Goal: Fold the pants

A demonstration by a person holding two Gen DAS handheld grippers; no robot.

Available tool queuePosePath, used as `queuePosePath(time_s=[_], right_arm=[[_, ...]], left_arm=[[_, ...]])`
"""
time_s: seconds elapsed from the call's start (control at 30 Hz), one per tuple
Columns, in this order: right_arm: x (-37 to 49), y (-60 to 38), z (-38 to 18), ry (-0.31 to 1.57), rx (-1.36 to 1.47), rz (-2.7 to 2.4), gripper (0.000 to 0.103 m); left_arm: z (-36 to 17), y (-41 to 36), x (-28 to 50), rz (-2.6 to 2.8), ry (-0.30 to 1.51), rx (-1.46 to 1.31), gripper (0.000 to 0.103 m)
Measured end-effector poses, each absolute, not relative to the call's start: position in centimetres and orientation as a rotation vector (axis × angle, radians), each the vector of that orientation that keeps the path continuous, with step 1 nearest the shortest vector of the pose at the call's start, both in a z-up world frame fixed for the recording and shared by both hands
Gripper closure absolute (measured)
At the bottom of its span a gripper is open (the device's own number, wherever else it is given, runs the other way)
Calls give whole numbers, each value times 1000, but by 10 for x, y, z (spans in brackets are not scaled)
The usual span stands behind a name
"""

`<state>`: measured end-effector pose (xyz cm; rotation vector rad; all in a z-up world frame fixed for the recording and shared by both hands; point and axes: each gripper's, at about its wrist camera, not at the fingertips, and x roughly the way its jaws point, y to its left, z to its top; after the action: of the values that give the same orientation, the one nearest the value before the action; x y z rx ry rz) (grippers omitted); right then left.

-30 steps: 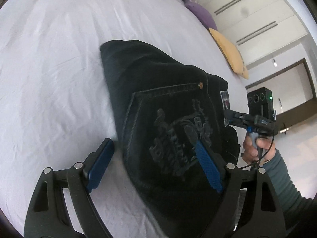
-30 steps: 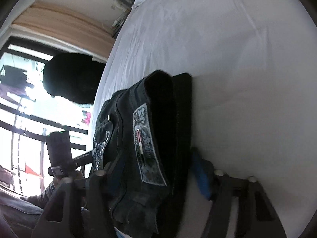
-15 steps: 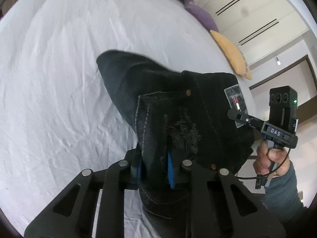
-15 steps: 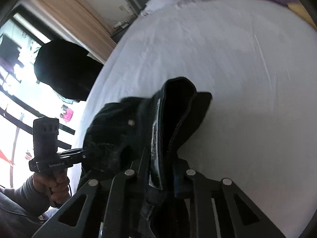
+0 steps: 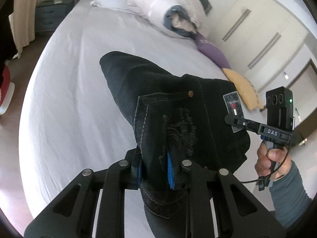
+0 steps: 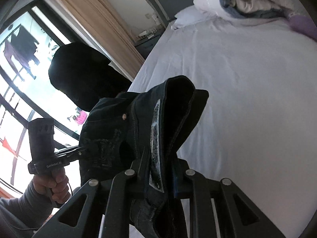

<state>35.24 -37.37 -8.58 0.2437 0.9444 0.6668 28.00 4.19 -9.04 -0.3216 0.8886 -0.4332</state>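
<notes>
The folded black jeans [image 5: 174, 99] hang in the air above the white bed [image 5: 75, 103], held at both sides. My left gripper [image 5: 155, 168] is shut on the pocket side of the jeans, its blue pads pinching the denim. My right gripper [image 6: 160, 170] is shut on the waistband side by the leather label [image 6: 155, 138]. The right gripper also shows in the left wrist view [image 5: 235, 122], clamped at the label. The left gripper shows in the right wrist view [image 6: 79, 150], clamped on the far edge of the jeans [image 6: 138, 119].
White pillows and a rolled blue-and-white duvet [image 5: 174, 17] lie at the head of the bed. A purple cushion [image 5: 212, 51] and a yellow cushion [image 5: 241, 85] sit at the bed's right edge. Wardrobe doors [image 5: 263, 29] stand to the right; a window and curtain [image 6: 83, 25] to the left.
Both grippers closed on the jeans, which lay flat on the bed one second ago, and lifted them clear of the sheet. Both views now tilt up toward the headboard.
</notes>
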Motion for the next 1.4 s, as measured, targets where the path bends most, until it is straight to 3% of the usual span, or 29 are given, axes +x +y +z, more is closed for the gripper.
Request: queuePosePath(time_s=[0.27, 0.33, 0.37, 0.43, 0.57, 0.6, 0.63, 0.7, 0.8, 0.83, 1.03, 1.23, 1.4], right_arm=[[425, -351, -159, 1067, 321, 635, 83], [433, -357, -178, 1090, 355, 610, 70], [435, -363, -189, 1098, 388, 603, 67], [434, -372, -202, 1086, 451, 618, 64], [419, -385, -206, 1036, 544, 637, 53], [415, -390, -204, 1026, 559, 622, 45], [407, -397, -199, 999, 574, 602, 37], [387, -409, -187, 949, 561, 543, 34], [357, -422, -160, 868, 477, 432, 33], [339, -423, -144, 820, 430, 390, 28], [239, -408, -42, 477, 211, 257, 0], [152, -376, 57, 99, 75, 171, 0], [91, -365, 117, -52, 16, 113, 0]], left_arm=[[-158, 75, 345, -395, 971, -301, 82], [-175, 79, 348, -381, 985, -310, 73], [-182, 82, 348, -370, 984, -322, 64], [-190, 89, 345, -362, 968, -350, 56], [-194, 99, 333, -358, 932, -368, 49], [-188, 103, 326, -337, 918, -351, 47], [-184, 104, 317, -322, 887, -344, 45], [-161, 112, 295, -269, 786, -321, 37], [-105, 105, 249, -145, 573, -206, 14], [-84, 100, 224, -86, 469, -149, 2], [-1, 66, 118, 119, 134, 69, 0], [76, 43, 27, 274, -125, 58, 0], [116, 31, -18, 294, -141, 116, 0]])
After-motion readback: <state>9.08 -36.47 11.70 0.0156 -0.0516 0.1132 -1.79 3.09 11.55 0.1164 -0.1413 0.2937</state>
